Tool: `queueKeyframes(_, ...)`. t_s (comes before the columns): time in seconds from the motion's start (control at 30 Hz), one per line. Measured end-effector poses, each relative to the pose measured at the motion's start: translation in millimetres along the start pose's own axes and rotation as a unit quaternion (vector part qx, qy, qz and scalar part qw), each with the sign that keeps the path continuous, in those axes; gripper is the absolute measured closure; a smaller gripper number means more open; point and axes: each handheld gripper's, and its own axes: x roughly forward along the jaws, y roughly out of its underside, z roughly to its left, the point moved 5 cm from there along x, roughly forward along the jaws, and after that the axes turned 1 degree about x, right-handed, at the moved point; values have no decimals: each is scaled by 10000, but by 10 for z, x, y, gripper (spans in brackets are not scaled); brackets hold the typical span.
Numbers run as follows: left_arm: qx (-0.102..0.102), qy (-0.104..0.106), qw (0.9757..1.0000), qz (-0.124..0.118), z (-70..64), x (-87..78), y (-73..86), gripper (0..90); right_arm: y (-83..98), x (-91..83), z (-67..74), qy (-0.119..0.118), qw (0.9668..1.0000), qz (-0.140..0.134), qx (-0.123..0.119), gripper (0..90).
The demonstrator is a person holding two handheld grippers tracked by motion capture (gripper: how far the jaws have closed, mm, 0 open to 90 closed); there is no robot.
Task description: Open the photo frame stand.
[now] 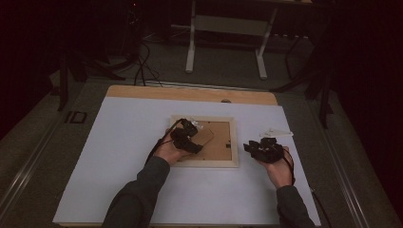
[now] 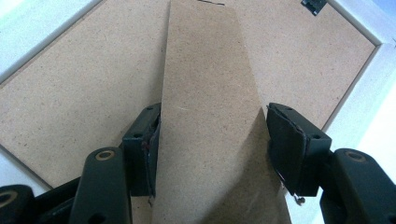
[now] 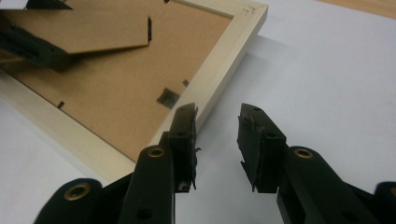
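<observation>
A light wooden picture frame (image 1: 234,142) lies face down on the white mat, its brown backing board (image 2: 70,93) up. My left gripper (image 1: 190,135) is over the frame's left half, shut on the brown cardboard stand leg (image 2: 210,93), one jaw on each long edge. In the right gripper view the stand leg (image 3: 93,28) is raised off the backing, with the left gripper (image 3: 28,46) under it. My right gripper (image 3: 217,140) is open just off the frame's (image 3: 219,70) right side, low over the mat, with nothing between its jaws.
The white mat (image 1: 128,156) covers most of a wooden table (image 1: 190,92). A small metal hanger tab (image 3: 168,97) sits on the backing near the frame's right rail. A white table base (image 1: 228,28) and cables (image 1: 142,61) stand on the dark floor beyond.
</observation>
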Motion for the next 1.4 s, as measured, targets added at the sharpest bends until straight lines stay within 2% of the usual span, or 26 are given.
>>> queueKeyframes(0.27,162,-199,9996,-111,-49,-46,-6,413,-129,0,-26,51,10000,26,-59,661)
queueKeyframes(0.8,266,-536,9975,-375,-155,-119,33,413,-254,50,-53,132,9998,98,-107,630)
queueKeyframes(1.23,440,-831,9939,-571,-240,-167,66,413,-411,55,-89,136,9998,126,-60,622)
queueKeyframes(1.4,463,-921,9925,-663,-266,-178,85,413,-443,81,-95,167,9998,137,2,587)
